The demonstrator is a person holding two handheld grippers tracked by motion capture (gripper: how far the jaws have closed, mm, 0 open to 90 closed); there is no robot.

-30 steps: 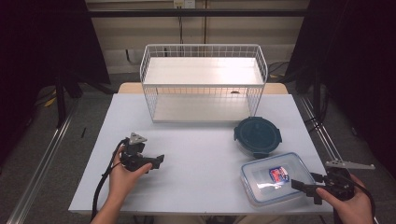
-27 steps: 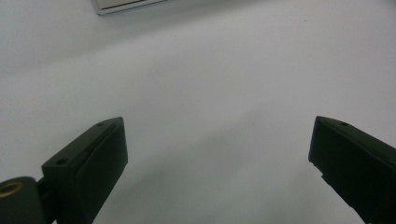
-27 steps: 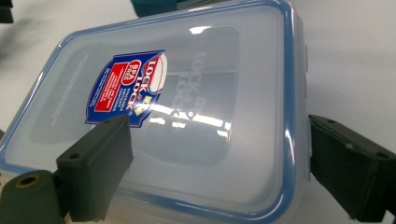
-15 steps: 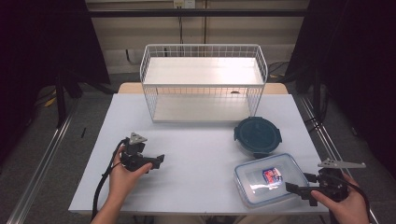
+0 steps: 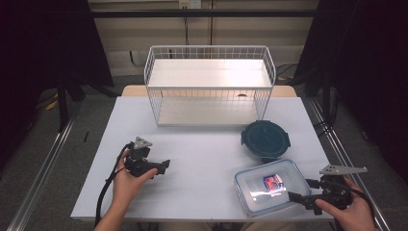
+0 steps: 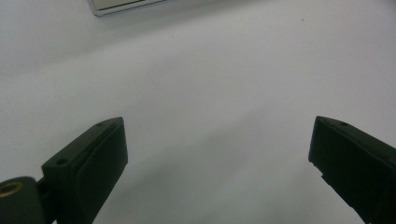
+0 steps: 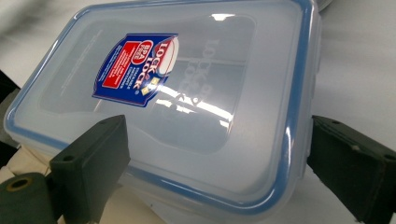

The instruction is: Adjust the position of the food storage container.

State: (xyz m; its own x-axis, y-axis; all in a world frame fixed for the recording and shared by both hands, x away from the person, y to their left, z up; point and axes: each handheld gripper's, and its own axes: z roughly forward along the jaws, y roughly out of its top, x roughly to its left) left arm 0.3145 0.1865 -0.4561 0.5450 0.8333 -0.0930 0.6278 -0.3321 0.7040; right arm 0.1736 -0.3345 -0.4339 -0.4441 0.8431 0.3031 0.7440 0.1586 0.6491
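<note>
Clear rectangular plastic lidded box with blue seal [image 7: 187, 107], lower right: light, stiff, slick; grip across short end. Right tongs [image 7: 219, 163] open astride it; left tongs [image 6: 219, 154] open, empty.

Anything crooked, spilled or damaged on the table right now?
One thing: the clear rectangular container sits skewed to the table edge, its near corner at or just past it by the right gripper, whose jaws stand open around that corner. The round dark container and wire basket look normal. No spills.

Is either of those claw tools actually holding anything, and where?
The right gripper brackets a corner of the clear box; contact cannot be told. The left gripper holds nothing.
</note>
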